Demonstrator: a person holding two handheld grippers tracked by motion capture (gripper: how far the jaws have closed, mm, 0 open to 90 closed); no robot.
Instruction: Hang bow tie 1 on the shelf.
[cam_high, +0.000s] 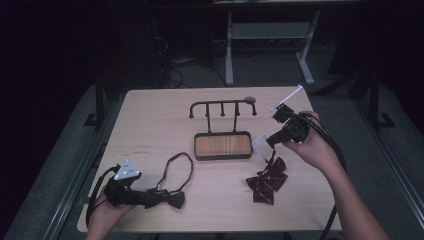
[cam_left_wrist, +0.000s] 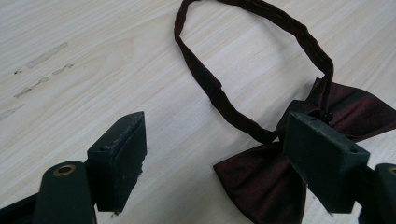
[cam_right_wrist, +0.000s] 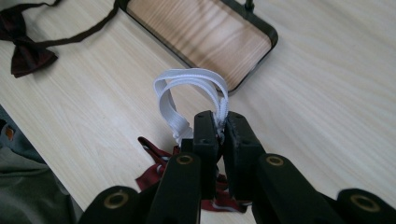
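The striped dark red bow tie (cam_high: 266, 181) lies on the right near part of the counter (cam_high: 150, 125), its white elastic band (cam_right_wrist: 187, 91) lifted in a loop and pinched between the pressed-together jaws of the right tool (cam_right_wrist: 218, 135), which a hand (cam_high: 312, 145) holds just above and to the right of it. A second, dark bow tie (cam_high: 167, 198) lies at the left near side with its strap (cam_left_wrist: 243, 70) looped toward the far side; the left tool (cam_left_wrist: 219, 154) rests low beside it, jaws spread, one jaw over the tie's knot and the other over bare wood. Between the two, toward the middle, stands a black hook rack (cam_high: 222, 106) on a wood-lined tray base (cam_high: 223, 145). The far left of the counter is bare, and the near edge runs close to the left tool. No readable writing appears anywhere.
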